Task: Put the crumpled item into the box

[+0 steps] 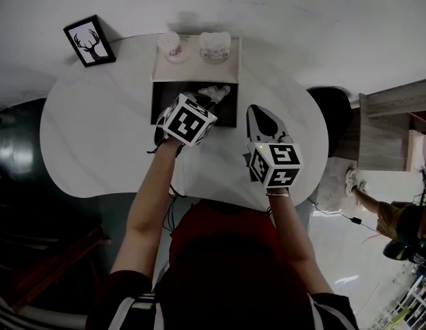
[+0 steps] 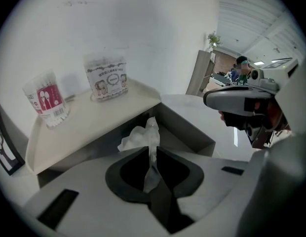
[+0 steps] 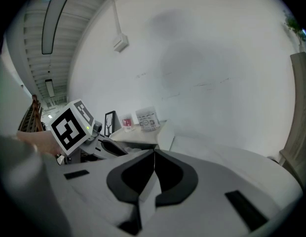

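Left gripper view: left tongs (image 2: 152, 150) clench the crumpled tissue (image 2: 138, 138) over the open box (image 2: 188, 128); right tongs (image 3: 155, 150) are closed, empty.

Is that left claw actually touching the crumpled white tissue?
Touching. The left gripper view shows the left claw closed on the crumpled tissue, pinched between its jaws over the box.

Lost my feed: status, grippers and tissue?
Left gripper shut on crumpled tissue, at the open box. Right gripper shut, empty. Nothing blocking the box.
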`<control>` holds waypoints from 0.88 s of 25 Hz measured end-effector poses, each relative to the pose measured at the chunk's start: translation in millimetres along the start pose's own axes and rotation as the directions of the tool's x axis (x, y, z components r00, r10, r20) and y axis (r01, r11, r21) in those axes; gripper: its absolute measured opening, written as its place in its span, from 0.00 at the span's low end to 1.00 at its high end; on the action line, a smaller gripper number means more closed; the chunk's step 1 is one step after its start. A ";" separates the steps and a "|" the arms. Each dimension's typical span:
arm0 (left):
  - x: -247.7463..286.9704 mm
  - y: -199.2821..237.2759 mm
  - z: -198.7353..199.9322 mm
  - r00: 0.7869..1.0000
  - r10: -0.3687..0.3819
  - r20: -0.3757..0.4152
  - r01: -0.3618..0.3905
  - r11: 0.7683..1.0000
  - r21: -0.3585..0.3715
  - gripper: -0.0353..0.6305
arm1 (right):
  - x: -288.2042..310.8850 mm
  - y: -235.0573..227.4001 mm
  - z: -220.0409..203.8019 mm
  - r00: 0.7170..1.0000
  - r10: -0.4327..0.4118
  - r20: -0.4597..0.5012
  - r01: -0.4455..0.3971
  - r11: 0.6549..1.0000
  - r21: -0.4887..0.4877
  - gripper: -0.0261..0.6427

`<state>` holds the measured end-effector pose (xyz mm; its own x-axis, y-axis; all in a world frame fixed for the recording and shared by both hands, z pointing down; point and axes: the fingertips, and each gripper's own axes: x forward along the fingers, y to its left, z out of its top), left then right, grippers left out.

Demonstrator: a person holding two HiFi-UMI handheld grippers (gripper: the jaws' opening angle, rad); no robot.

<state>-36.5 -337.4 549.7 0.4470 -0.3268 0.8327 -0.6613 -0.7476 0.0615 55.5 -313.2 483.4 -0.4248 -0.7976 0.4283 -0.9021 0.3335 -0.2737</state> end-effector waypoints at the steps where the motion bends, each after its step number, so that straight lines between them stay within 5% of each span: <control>1: 0.0 -0.4 -0.2 1.000 -0.005 -0.001 0.005 1.000 0.000 0.14 | 0.0 -0.1 0.1 1.000 0.000 0.000 0.000 1.000 0.000 0.06; 11: -6.5 1.9 6.5 0.999 0.029 0.041 -0.030 0.999 0.027 0.23 | -2.7 1.7 1.7 1.000 0.000 0.005 0.000 1.000 -0.005 0.06; 22: -46.3 4.3 25.4 0.977 0.098 0.189 -0.092 0.995 -0.038 0.20 | -9.8 12.9 7.9 1.000 0.010 0.026 -0.009 1.000 -0.027 0.06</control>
<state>-44.8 -340.2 497.5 0.4859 -0.5015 0.7159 -0.7222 -0.6916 0.0057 48.6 -305.0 468.9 -0.4318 -0.8069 0.4031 -0.8999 0.3546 -0.2540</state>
